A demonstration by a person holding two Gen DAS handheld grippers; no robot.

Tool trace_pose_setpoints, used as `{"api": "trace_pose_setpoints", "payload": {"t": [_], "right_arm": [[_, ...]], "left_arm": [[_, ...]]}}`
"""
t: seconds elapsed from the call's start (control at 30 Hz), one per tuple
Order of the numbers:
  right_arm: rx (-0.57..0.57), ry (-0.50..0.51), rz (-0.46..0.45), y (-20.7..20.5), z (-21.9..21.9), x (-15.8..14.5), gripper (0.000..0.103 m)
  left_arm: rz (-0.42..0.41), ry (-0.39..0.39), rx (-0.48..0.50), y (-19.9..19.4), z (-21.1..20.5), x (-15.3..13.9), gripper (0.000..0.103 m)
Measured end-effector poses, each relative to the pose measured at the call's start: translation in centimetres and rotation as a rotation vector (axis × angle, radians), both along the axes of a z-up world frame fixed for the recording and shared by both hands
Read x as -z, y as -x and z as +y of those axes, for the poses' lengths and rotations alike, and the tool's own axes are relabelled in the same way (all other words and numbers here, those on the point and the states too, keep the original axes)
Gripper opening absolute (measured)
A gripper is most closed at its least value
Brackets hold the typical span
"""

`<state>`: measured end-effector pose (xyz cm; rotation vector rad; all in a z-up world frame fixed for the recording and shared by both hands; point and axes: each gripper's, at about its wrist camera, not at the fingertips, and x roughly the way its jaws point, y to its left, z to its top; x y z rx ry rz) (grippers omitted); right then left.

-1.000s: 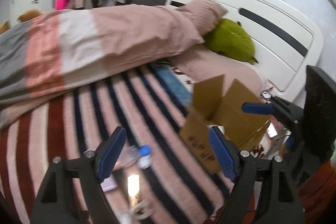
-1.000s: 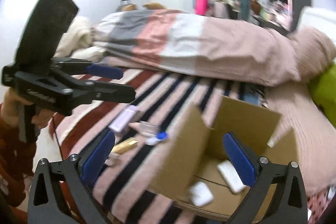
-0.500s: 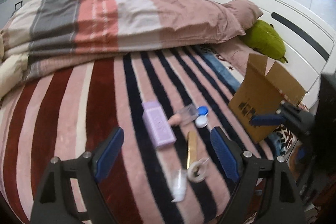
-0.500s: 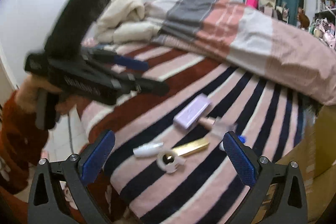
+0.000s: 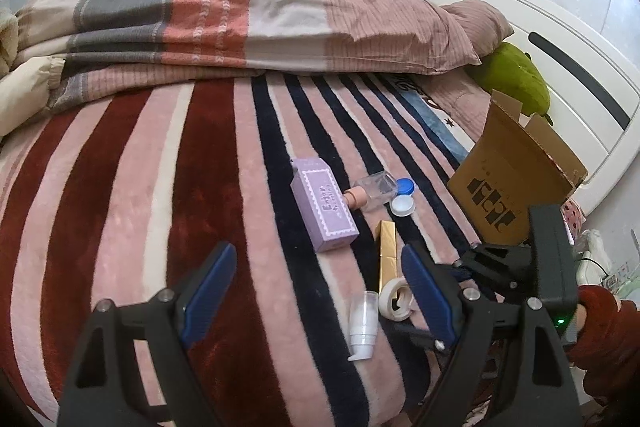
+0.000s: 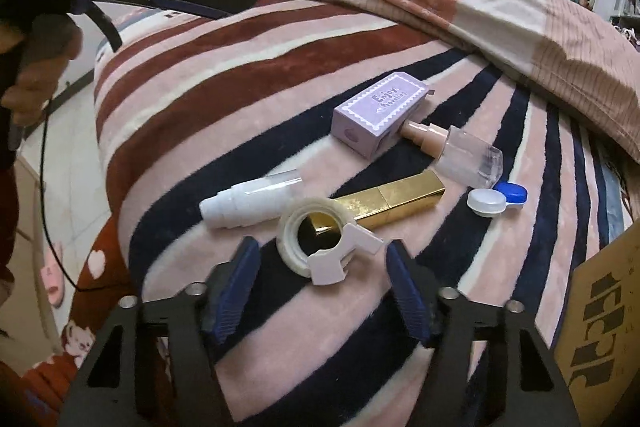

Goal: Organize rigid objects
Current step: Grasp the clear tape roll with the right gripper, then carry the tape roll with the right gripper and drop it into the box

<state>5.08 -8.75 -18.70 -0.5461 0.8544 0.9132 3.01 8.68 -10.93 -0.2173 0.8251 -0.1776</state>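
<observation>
Both grippers have swung from the cardboard box (image 5: pixel 516 183) to the scattered items.
Right gripper (image 6: pixel 324 291), jaws open, nears the tape roll (image 6: pixel 316 239); left gripper (image 5: pixel 316 297) is open; the box's inside is hidden.

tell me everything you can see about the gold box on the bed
The gold box is a slim, long carton with a shiny metallic foil finish and a seam across its middle. It lies flat on the striped blanket, closed as far as shows. One end runs under or behind the white tape ring and shows through its hole; the other end points toward the blue-and-white lens case. The white pump bottle lies alongside it. The right tongs stand open just short of the ring, not touching the box.
</observation>
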Motion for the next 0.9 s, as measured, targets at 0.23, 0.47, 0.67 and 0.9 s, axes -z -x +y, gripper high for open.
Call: {"api": "trace_pose_setpoints", "payload": {"t": [0.23,0.47,0.67,0.9], "right_arm": [[0.03,-0.034,0.03,-0.6,-1.9,-1.5,0.043],[0.126,0.046,0.005,-2.1,-3.2,-0.6,0.067],[0.137,-0.001,0.063,-2.8,-3.9,0.4,0.074],[0.133,-0.059,0.024,-2.2,-4.1,-1.6,0.034]], "left_arm": [[0.001,0.01,0.028,-0.7,-0.9,-0.2,0.082],[-0.001,0.015,0.062,-1.3,-2.5,-0.4,0.082],[0.014,-0.004,0.073,-1.5,-3.0,-0.4,0.082],[0.021,0.005,0.102,-1.5,-3.9,-0.5,0.082]]}}
